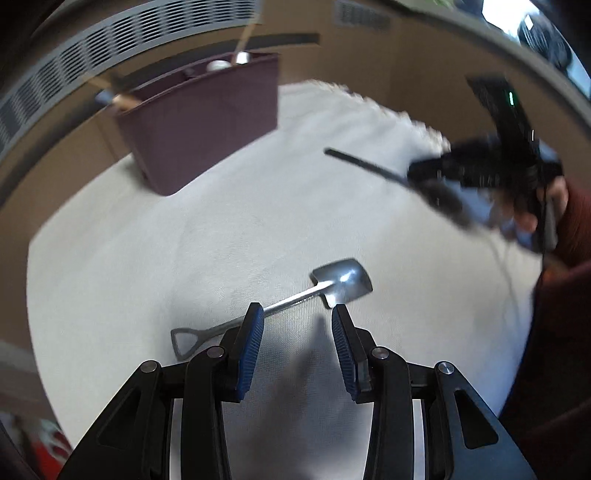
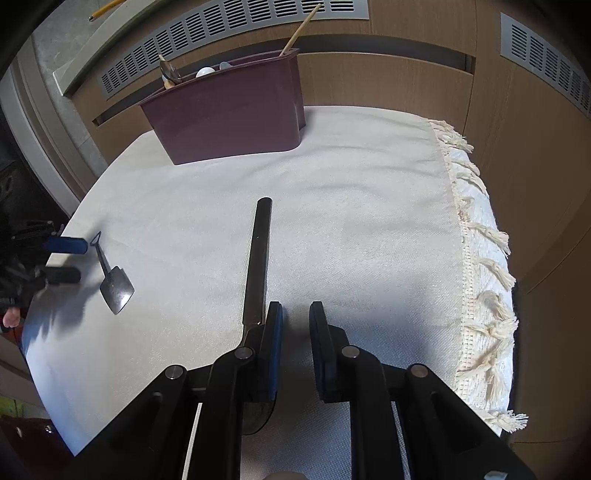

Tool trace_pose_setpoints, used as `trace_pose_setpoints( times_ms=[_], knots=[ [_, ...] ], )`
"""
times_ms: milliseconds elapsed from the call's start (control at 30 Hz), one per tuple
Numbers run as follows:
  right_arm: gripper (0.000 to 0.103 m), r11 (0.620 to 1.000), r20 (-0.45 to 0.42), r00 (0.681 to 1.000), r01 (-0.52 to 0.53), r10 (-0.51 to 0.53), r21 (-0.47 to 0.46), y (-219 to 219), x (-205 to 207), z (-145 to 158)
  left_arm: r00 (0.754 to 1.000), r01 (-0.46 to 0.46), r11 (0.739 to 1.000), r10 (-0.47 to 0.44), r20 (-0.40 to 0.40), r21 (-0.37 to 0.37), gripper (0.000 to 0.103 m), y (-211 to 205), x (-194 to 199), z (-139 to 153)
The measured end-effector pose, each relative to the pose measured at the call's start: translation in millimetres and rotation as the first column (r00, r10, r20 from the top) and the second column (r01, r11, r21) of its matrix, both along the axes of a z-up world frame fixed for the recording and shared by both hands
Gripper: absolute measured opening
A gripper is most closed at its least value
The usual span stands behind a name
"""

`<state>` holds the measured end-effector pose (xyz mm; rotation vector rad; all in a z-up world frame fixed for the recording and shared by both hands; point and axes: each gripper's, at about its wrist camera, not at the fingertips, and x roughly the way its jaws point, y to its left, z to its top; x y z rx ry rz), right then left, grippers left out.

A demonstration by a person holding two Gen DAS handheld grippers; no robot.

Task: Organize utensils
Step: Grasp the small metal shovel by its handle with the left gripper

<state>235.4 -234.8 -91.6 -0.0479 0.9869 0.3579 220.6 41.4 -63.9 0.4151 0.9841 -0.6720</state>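
A steel shovel-shaped spoon [image 1: 343, 282] lies on the white cloth [image 1: 147, 240]. My left gripper [image 1: 297, 314] hovers open over its shaft, and the handle runs behind the left finger. In the right wrist view this spoon [image 2: 116, 288] lies next to the left gripper [image 2: 74, 260] at the table's left edge. My right gripper [image 2: 295, 308] is open with nothing between its pads. A black utensil [image 2: 258, 258] lies just outside its left finger, its bowl hidden under that finger. A maroon utensil holder [image 2: 229, 118] stands at the back with a wooden stick and spoons in it.
The cloth's fringed edge [image 2: 480, 258] hangs off the table on the right. Wooden panels with vent grilles [image 2: 229, 22] rise behind the holder. A hand in a dark red sleeve [image 1: 576, 221] holds the blurred right gripper [image 1: 480, 170], with a cable hanging below it.
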Motion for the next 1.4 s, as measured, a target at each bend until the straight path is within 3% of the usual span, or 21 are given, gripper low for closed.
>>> trace_pose_setpoints(
  times_ms=[133,333,467,633,733,800,900,967,1067,1333,1400],
  knots=[
    [0.015,1.0,-0.005,1.0,-0.007,0.007,-0.006,2.3,-2.6,1.7,0.998,0.015,0.993,-0.021,0.051,0.12,0.04,-20.2,14.3,-12.8],
    [0.015,0.999,0.001,1.0,-0.015,0.015,-0.034,5.5,-6.3,1.8,0.983,-0.17,0.985,0.168,0.075,0.017,0.04,-19.2,63.8,-13.0],
    [0.017,0.997,0.008,1.0,-0.027,0.028,-0.072,10.8,-6.3,1.6,0.969,-0.247,0.967,0.247,-0.009,-0.058,0.04,-8.5,87.3,-17.1],
    [0.02,0.99,0.006,0.999,-0.033,0.034,-0.138,22.5,-6.1,1.4,0.976,-0.192,0.976,0.18,-0.121,-0.102,0.042,-3.0,73.7,-12.6],
    [0.023,0.997,-0.039,0.999,-0.005,0.002,-0.08,15.2,0.7,2.2,0.973,-0.185,0.976,0.166,-0.16,-0.111,0.042,-4.1,57.5,-11.3],
    [0.032,1.0,-0.081,0.997,-0.003,0.002,-0.016,8.4,5.9,2.8,0.966,-0.2,0.972,0.174,-0.19,-0.126,0.042,-7.5,47.4,-10.6],
    [0.028,1.0,-0.111,0.994,-0.01,0.012,0.021,3.2,14.9,5.5,0.953,-0.235,0.96,0.198,-0.228,-0.15,0.043,-8.0,34.4,-9.3],
    [0.028,1.0,-0.062,0.998,0.023,-0.024,-0.011,5.3,15.7,11.3,0.941,-0.289,0.946,0.251,-0.228,-0.149,0.043,-9.0,30.9,-9.2],
    [0.028,0.999,-0.014,1.0,-0.011,0.01,-0.049,24.0,18.8,18.6,0.927,-0.341,0.93,0.307,-0.215,-0.139,0.043,-13.0,31.0,-10.3],
    [0.02,0.99,-0.028,0.999,-0.033,0.029,-0.138,63.6,39.4,3.6,0.932,-0.344,0.936,0.33,-0.149,-0.081,0.043,-26.2,30.0,-11.2],
    [0.012,0.985,-0.015,0.999,-0.039,0.037,-0.168,68.1,39.4,4.0,0.933,-0.341,0.937,0.327,-0.147,-0.078,0.043,-25.7,30.1,-10.5]
  ],
)
